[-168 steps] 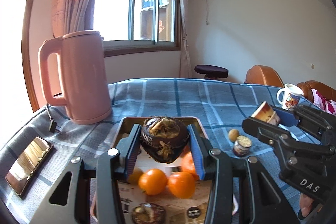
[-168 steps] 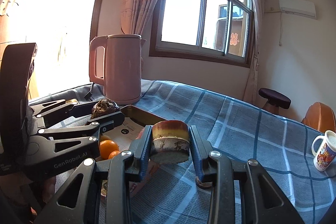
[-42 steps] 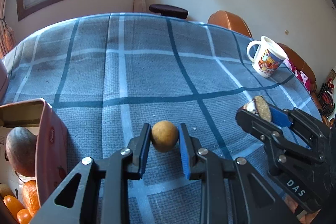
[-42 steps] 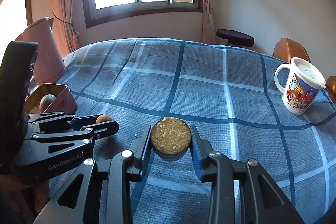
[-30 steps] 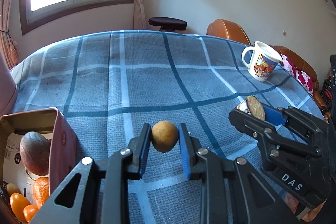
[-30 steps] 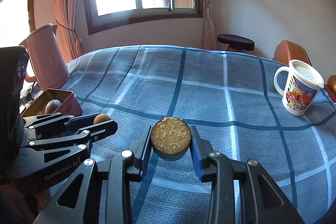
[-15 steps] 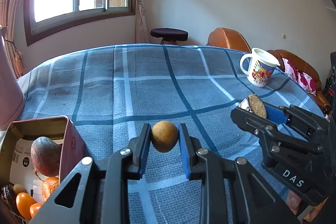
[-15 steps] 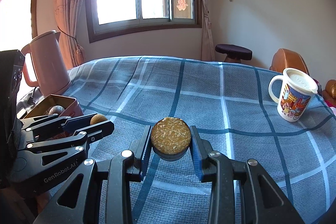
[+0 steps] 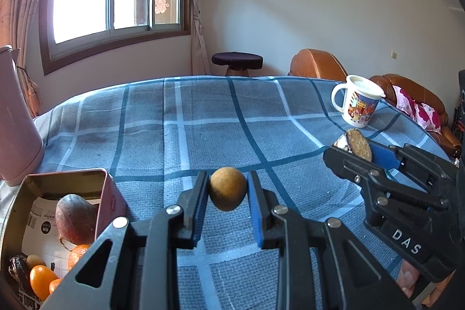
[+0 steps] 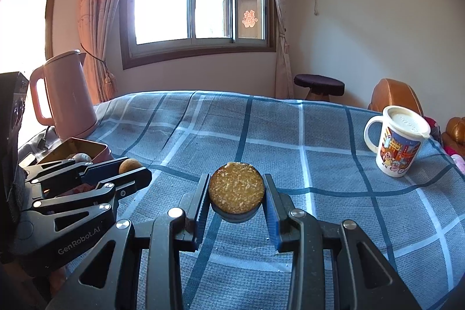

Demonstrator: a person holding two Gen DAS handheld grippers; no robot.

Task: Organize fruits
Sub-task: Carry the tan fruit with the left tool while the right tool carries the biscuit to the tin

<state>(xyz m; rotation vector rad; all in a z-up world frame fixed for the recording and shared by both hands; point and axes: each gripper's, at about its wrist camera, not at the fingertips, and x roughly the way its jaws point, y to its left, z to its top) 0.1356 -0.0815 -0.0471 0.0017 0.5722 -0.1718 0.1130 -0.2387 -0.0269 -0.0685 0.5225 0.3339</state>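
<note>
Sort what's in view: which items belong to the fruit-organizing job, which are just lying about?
Job:
- small round brown fruit, clamped in the left gripper
- round flat-topped piece, clamped in the right gripper
- tin box holding a dark fruit and oranges

Lying about:
- cartoon mug
- pink kettle
- stool
- checked tablecloth

Tablecloth (image 9: 203, 118) blue-grey, dark-blue and white plaid. Kettle (image 10: 65, 95) and tin (image 9: 112, 193) pink; mug (image 10: 398, 144) white with cartoon print. Held fruit (image 9: 228, 188) tan-brown, oranges (image 9: 40, 278) bright orange.
</note>
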